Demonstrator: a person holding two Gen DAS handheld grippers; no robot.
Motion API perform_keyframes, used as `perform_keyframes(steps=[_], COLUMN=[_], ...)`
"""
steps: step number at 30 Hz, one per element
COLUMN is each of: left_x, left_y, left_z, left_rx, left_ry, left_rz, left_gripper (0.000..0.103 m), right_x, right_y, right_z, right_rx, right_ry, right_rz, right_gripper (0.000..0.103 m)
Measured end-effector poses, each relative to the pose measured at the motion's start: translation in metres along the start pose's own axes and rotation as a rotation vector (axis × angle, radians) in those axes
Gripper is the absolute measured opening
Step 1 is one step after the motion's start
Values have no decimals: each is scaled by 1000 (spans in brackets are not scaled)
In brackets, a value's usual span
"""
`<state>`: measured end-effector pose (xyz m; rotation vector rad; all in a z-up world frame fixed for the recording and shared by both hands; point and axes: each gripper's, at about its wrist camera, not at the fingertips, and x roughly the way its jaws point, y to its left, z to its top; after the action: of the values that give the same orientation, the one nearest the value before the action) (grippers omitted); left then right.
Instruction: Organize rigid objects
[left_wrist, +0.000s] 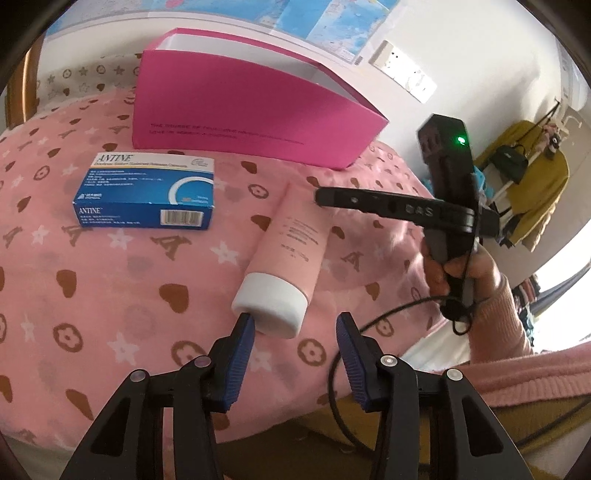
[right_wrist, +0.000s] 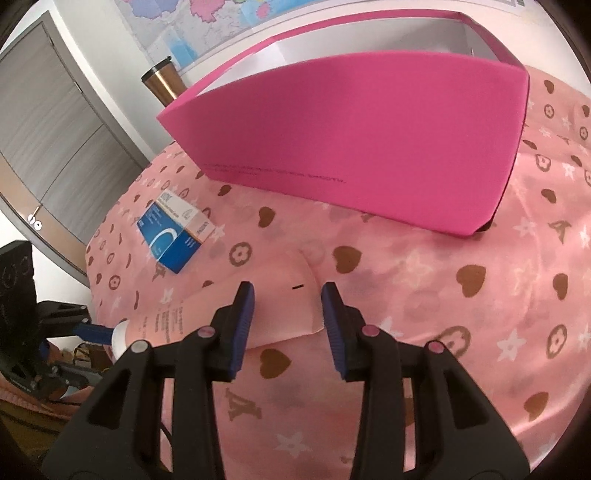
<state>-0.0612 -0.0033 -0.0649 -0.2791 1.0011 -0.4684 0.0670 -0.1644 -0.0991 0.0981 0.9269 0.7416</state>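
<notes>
Blue-padded fingers (left_wrist: 245, 332) of the left gripper (left_wrist: 295, 328) fill the bottom of the left wrist view, spread wide and holding nothing; one pad sits right at the white cap of the pink tube (left_wrist: 291, 236), which lies on the pink patterned cloth (left_wrist: 110, 295) at frame centre. In the right wrist view, the right gripper (right_wrist: 287, 295) is likewise open and empty, its fingers straddling the tube's flat crimped end (right_wrist: 291, 295) without visibly clamping it. Both tools thus bracket the tube from opposite ends, probably to lift it level. Toward the upper frame stands the open magenta box (right_wrist: 351, 147), likely the destination. At left lies the blue ANTINE medicine carton (left_wrist: 147, 192), apart from the tube and untouched.
</notes>
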Motion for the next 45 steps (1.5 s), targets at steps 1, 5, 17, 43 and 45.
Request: perform_keyframes(steps=[1, 5, 17, 43, 45], left_x=[0, 0, 20, -16, -16], left_y=[1, 7, 4, -30, -31], left_z=[1, 8, 45, 146, 153], left_rx=[-6, -23, 37, 236, 238], left_ry=[-2, -8, -37, -252, -258], left_rz=[5, 13, 54, 125, 116], left_gripper=[46, 46, 46, 46, 46], right_x=[-2, -8, -40, -114, -116], right_y=[0, -1, -12, 2, 1], right_z=[-1, -6, -24, 30, 37], right_rx=[-1, 2, 78, 18, 16], right_ry=[0, 3, -49, -295, -307], right_rz=[2, 1, -43, -134, -143], right_gripper=[42, 43, 43, 43, 43])
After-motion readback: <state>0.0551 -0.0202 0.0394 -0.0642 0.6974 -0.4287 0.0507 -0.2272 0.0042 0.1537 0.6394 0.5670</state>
